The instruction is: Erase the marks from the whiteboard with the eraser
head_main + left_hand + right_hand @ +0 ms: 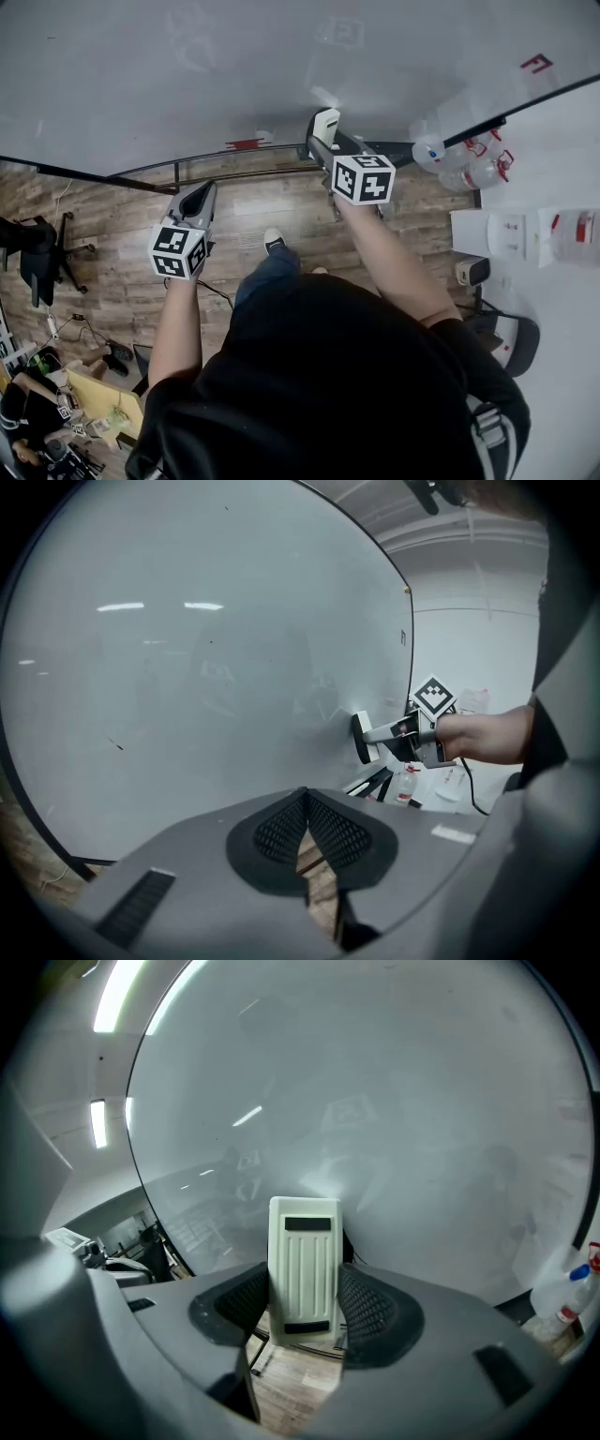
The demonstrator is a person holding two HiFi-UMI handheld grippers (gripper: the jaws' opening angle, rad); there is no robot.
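The whiteboard [187, 75] fills the top of the head view, and its surface looks mostly blank. A small red mark [246, 143] sits near its lower edge, and a short dark stroke [114, 744] shows low on the left in the left gripper view. My right gripper [324, 139] is shut on a white ribbed eraser [305, 1260], with the eraser [325, 120] held against or very close to the board. My left gripper [200, 197] hangs lower left of it, shut and holding nothing, off the board. From the left gripper view the eraser [363, 737] meets the board edge-on.
The board's black frame bar [234, 173] runs over the wooden floor [262, 206]. Clear water bottles [469, 167] stand at the right by a white table [562, 309]. A black chair [37, 253] is at the left, and a person sits at a desk [94, 398] at the lower left.
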